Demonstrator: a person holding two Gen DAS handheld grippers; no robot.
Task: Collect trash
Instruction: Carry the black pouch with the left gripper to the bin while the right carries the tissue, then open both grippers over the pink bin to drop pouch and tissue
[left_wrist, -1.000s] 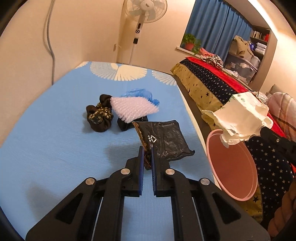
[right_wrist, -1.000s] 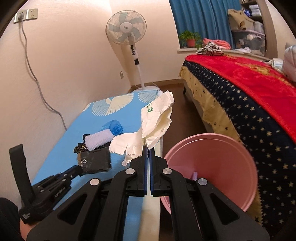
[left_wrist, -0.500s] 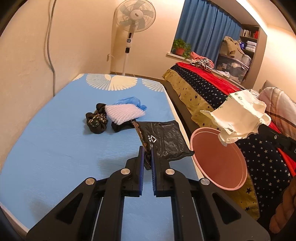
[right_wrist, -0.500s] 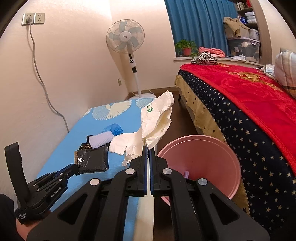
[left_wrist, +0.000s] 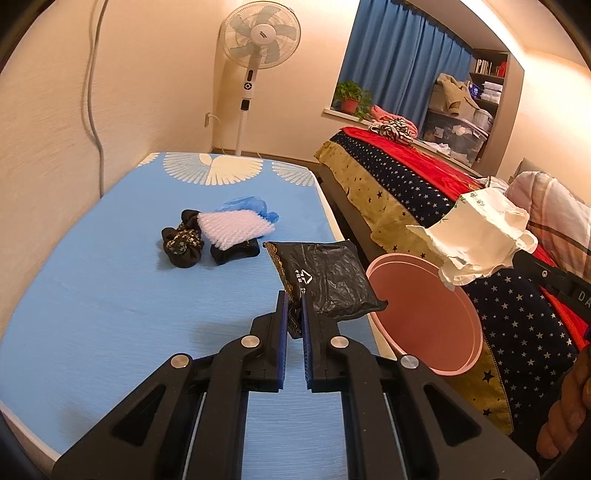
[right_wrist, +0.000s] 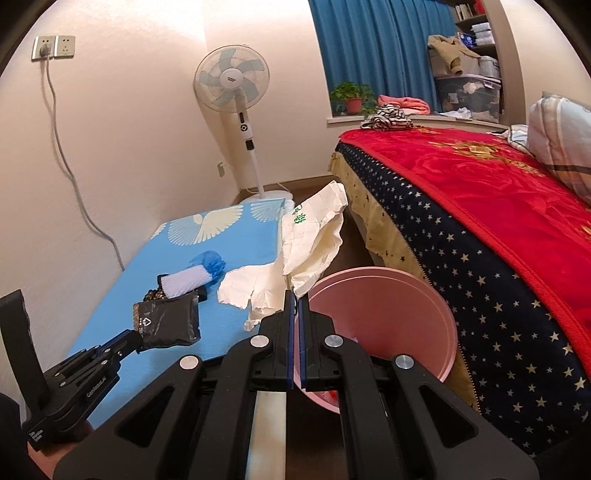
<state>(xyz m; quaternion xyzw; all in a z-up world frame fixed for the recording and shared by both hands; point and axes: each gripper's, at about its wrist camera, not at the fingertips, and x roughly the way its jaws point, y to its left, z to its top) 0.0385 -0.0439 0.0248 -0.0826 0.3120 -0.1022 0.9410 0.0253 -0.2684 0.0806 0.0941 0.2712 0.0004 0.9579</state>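
My left gripper (left_wrist: 293, 302) is shut on a flat black plastic packet (left_wrist: 325, 280), held above the right edge of the blue mat (left_wrist: 110, 295). In the right wrist view the same packet (right_wrist: 168, 319) hangs from the left gripper (right_wrist: 138, 338). My right gripper (right_wrist: 296, 301) is shut on a crumpled white paper bag (right_wrist: 314, 236) with green print. That bag (left_wrist: 476, 240) hangs over the rim of the pink bin (left_wrist: 424, 314), which stands between mat and bed. The pink bin (right_wrist: 388, 314) holds some scraps at its bottom.
On the mat lie a white foam net sleeve (left_wrist: 234, 229), a blue plastic wad (left_wrist: 247, 205) and dark scrunchie-like cloth pieces (left_wrist: 183, 245). A bed with a red and starred blanket (right_wrist: 480, 206) lies at right. A standing fan (left_wrist: 255, 66) stands at the back.
Both grippers have drawn back and risen a little with their loads; mat and bin look smaller and farther. The black packet now hangs nearer the bin's rim.
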